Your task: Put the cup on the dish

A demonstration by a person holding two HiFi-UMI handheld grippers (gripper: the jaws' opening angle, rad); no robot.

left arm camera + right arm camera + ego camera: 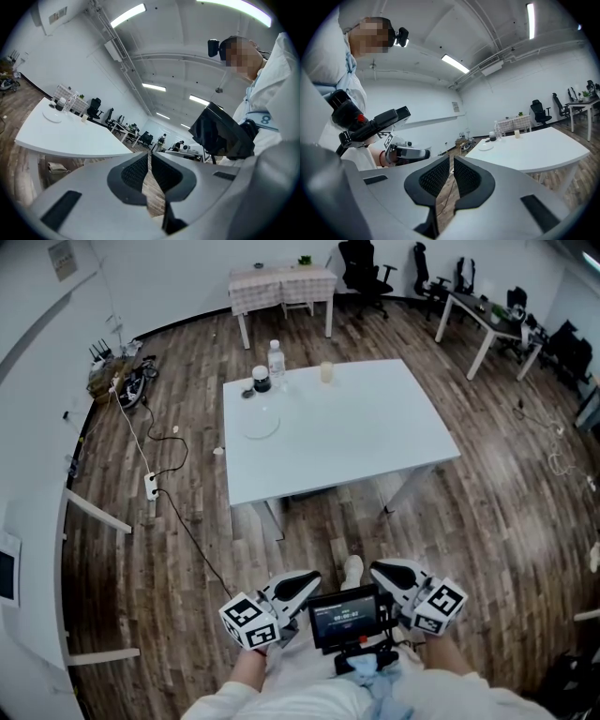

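Dish (pixel 262 425): pale plate on the far-left part of the table (pixel 375 437).
Left gripper (pixel 312 577): jaws closed, empty, near body.
Cup (pixel 326 372): small, upright, far edge, apart from dish; probably light, slippery; take mid-wall.
Right gripper (pixel 378 571): jaws together, empty.

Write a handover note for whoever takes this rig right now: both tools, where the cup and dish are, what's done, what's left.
Left tool: shut, empty, held near the body, short of the table.
Right tool: the same.
Cup: upright near the table's far edge, apart from the dish.
Dish: nearer and to its left in the head view, bare.
Done: nothing yet.
Left: walk up, grasp the cup, set it on the dish.
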